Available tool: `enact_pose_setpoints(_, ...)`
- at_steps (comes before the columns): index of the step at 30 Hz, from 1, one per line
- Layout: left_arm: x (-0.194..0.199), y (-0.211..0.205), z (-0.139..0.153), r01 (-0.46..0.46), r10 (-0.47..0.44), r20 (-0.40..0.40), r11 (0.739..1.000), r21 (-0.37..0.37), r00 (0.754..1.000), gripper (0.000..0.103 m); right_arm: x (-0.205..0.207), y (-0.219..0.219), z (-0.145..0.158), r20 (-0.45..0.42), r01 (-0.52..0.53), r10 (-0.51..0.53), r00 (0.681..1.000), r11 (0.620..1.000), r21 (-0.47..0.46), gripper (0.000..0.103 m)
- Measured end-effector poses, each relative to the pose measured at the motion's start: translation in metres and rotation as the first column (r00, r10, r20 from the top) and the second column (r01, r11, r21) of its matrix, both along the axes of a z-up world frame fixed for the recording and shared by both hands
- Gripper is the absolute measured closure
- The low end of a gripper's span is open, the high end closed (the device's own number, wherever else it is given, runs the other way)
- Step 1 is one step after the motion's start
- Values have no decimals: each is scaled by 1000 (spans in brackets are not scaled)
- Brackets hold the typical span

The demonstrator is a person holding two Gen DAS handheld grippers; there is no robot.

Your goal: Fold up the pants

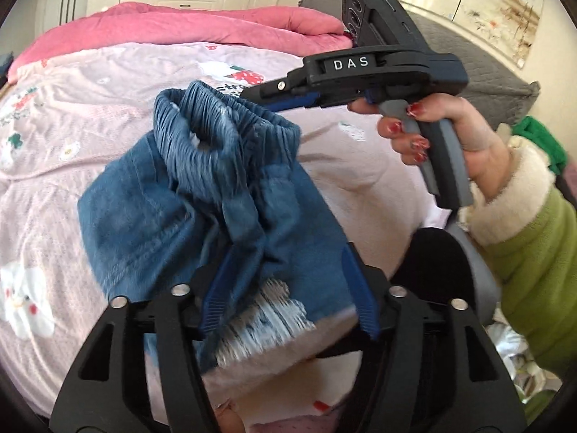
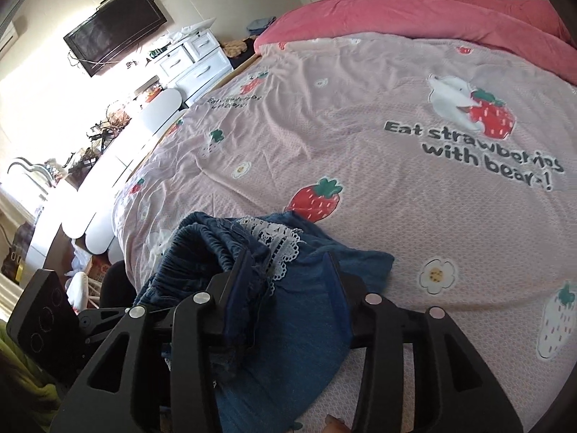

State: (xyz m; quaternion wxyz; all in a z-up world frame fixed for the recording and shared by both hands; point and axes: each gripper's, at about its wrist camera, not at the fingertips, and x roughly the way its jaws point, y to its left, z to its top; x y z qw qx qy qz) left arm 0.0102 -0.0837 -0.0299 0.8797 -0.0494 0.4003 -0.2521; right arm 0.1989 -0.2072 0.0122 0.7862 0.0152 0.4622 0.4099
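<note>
Small blue denim pants [image 1: 202,209] with an elastic waistband [image 1: 223,126] and white lace trim [image 2: 274,241] lie bunched on the pink strawberry-print bedsheet [image 2: 396,166]. My left gripper [image 1: 288,288] is open, its blue pads on either side of a loose fold of the denim without pressing it. My right gripper [image 2: 288,281] is open as well, straddling the waistband edge and the cloth beside it. In the left wrist view the right gripper [image 1: 263,95] reaches in from the right, held by a hand [image 1: 450,137] in a green sleeve, its tips at the waistband.
A rolled pink quilt [image 1: 202,25] lies across the far side of the bed. A grey blanket [image 1: 479,68] sits at the right. White drawers [image 2: 194,61], a wall screen [image 2: 115,32] and a cluttered white counter [image 2: 119,151] line the bed's left side.
</note>
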Motion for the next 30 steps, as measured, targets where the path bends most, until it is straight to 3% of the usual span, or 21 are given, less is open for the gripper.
enact_pose_setpoints(2, -9, 10, 2, -3, 3, 10, 1000, -10, 1000, 42, -4, -1, 8, 9, -4, 3, 1000, 1000, 13, 46)
enact_pose_setpoints(4, -15, 28, 5, -37, 37, 25, 999, -16, 999, 38, -9, 3, 19, 23, -6, 6, 1000, 1000, 25, 39)
enact_pose_setpoints(10, -23, 61, 9, -149, 145, 71, 988, 50, 987, 32, -18, 36, 43, 71, -45, 45, 996, 999, 5, 15)
enact_pose_setpoints(16, -17, 54, -8, -197, 193, 45, 973, 121, 980, 32, -14, 78, 30, 79, -56, 68, 995, 987, -149, 14)
enact_pose_setpoints(18, -21, 45, -7, -176, 168, 68, 975, 135, 983, 39, -16, 88, 21, 75, -74, 91, 993, 976, -204, 16)
enact_pose_setpoints(19, -22, 37, -6, -157, 147, 81, 977, 143, 986, 47, -18, 91, 16, 75, -85, 105, 992, 970, -227, 24)
enact_pose_setpoints(22, -21, 10, -4, -89, 67, 132, 981, 174, 989, 53, -23, 93, 0, 77, -92, 120, 990, 950, -298, 61)
enact_pose_setpoints(23, -18, 5, -3, -82, 56, 144, 979, 186, 988, 57, -26, 91, -4, 75, -101, 130, 989, 947, -305, 70)
enact_pose_setpoints(24, -13, -2, -7, -79, 50, 145, 975, 206, 988, 60, -28, 87, -5, 71, -107, 134, 988, 948, -299, 73)
enact_pose_setpoints(26, -4, -10, -14, -71, 48, 112, 976, 207, 993, 89, -35, 75, -3, 75, -101, 125, 989, 958, -270, 76)
enact_pose_setpoints(30, -10, -13, -9, -21, 0, 117, 985, 173, 993, 97, -50, 38, 12, 86, -58, 78, 993, 975, -216, 77)
